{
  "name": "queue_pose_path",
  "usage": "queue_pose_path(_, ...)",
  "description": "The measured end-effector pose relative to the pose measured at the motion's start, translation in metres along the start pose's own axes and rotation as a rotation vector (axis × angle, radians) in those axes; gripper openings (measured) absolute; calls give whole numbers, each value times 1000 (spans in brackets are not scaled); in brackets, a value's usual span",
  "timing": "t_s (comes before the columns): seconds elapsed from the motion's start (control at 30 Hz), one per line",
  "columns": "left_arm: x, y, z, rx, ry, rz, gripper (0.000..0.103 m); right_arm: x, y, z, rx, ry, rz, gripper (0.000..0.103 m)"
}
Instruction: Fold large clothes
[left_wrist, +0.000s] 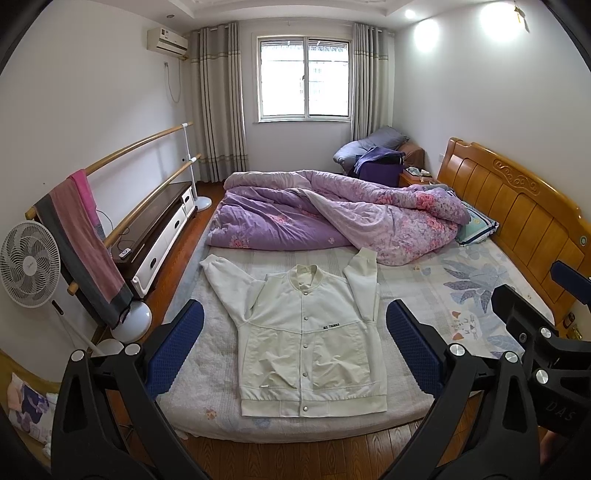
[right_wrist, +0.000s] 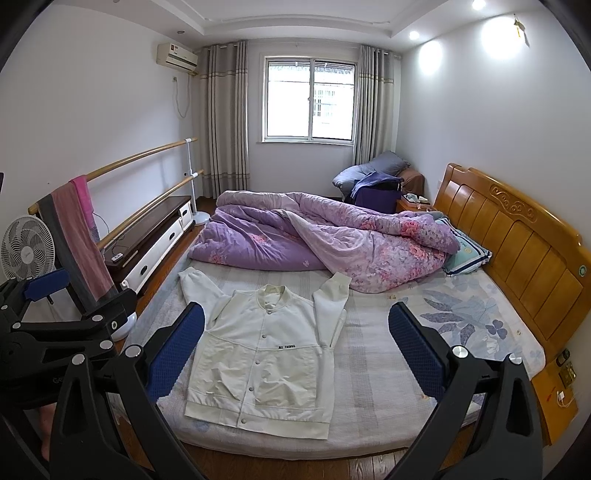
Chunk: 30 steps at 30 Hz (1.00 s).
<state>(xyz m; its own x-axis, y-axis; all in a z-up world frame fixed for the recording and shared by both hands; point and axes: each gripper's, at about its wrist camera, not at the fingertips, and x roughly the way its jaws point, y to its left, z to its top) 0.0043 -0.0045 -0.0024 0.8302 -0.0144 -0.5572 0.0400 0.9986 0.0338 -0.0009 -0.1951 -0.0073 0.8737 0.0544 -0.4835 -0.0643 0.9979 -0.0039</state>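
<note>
White jacket (left_wrist: 308, 345) flat, face up on bed (left_wrist: 480, 295), near edge | 0 folds made, all left | left gripper (left_wrist: 295, 350), right gripper (right_wrist: 297, 354): jaws apart, empty, above bed

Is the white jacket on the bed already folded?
No, the white jacket lies spread flat on the bed, face up and buttoned, with both sleeves stretched outward.
</note>
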Motion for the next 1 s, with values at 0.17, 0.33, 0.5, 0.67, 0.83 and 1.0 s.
queue_pose_path(0.17, 1, -1, 0, 0, 2, -1, 99, 16, 10, -6, 5, 6, -6, 96)
queue_pose_path(0.33, 10, -5, -6, 4, 4, -6, 99, 17, 15, -6, 11, 10, -15, 96)
queue_pose_path(0.5, 13, -5, -12, 7, 5, -14, 99, 16, 20, -5, 16, 16, -22, 96)
queue_pose_path(0.67, 14, -4, -15, 14, 9, -20, 99, 18, 23, -3, 24, 20, -30, 96)
queue_pose_path(0.83, 18, 14, -16, 22, 18, -40, 99, 20, 27, -4, 34, 28, -40, 96)
queue_pose_path(1.0, 20, 28, -19, 30, 27, -58, 99, 22, 38, -2, 42, 39, -56, 96)
